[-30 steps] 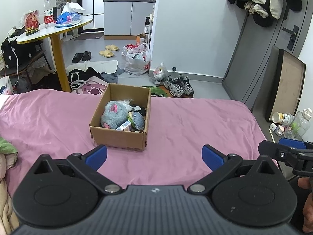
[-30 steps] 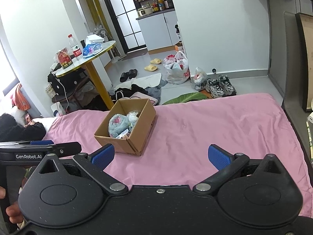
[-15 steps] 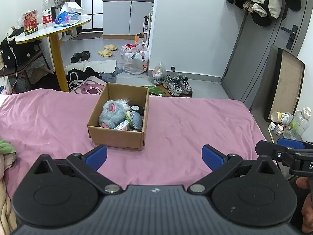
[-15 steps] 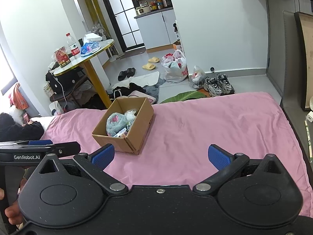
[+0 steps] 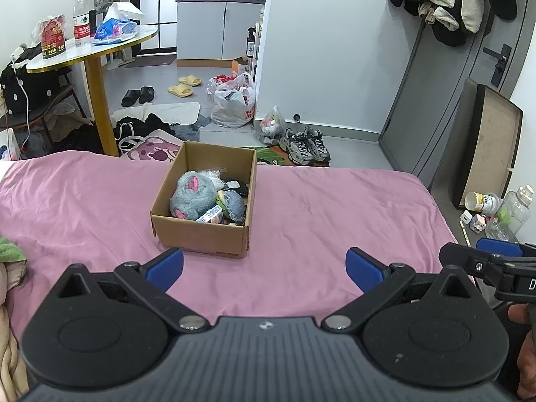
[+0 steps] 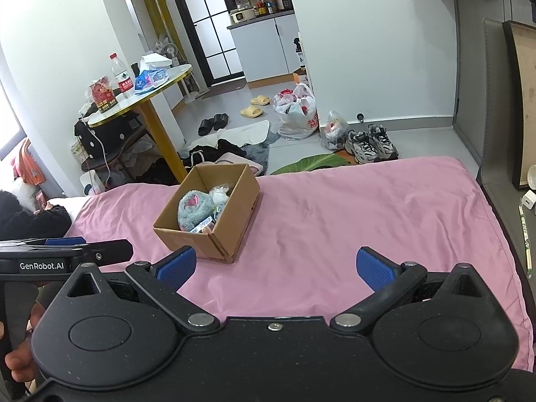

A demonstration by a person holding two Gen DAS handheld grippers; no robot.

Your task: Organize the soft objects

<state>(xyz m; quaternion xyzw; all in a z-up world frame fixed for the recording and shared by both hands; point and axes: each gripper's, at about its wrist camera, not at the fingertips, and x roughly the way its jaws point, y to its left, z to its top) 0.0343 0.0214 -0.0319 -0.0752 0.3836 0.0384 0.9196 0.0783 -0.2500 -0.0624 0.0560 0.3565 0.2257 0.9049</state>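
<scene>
A brown cardboard box (image 5: 201,234) (image 6: 231,214) stands on the pink bed sheet (image 5: 335,207) (image 6: 351,207). Inside it lie a grey-blue plush toy with pink ears (image 5: 191,194) (image 6: 192,207) and several smaller soft items. My left gripper (image 5: 264,268) is open and holds nothing, hovering just in front of the box. My right gripper (image 6: 274,266) is also open with nothing between its blue pads, near the box's front right corner. Each gripper shows at the edge of the other's view.
Beyond the bed's far edge the floor holds sneakers (image 5: 305,147), plastic bags (image 5: 232,100), slippers and clothes. A round yellow-legged table (image 5: 93,50) stands at the left. Bottles (image 5: 502,204) sit by the bed's right side. Green and beige bedding (image 5: 8,261) lies at the left.
Both grippers have drawn back slightly from the box, which now looks a little farther and further left. Both stayed open.
</scene>
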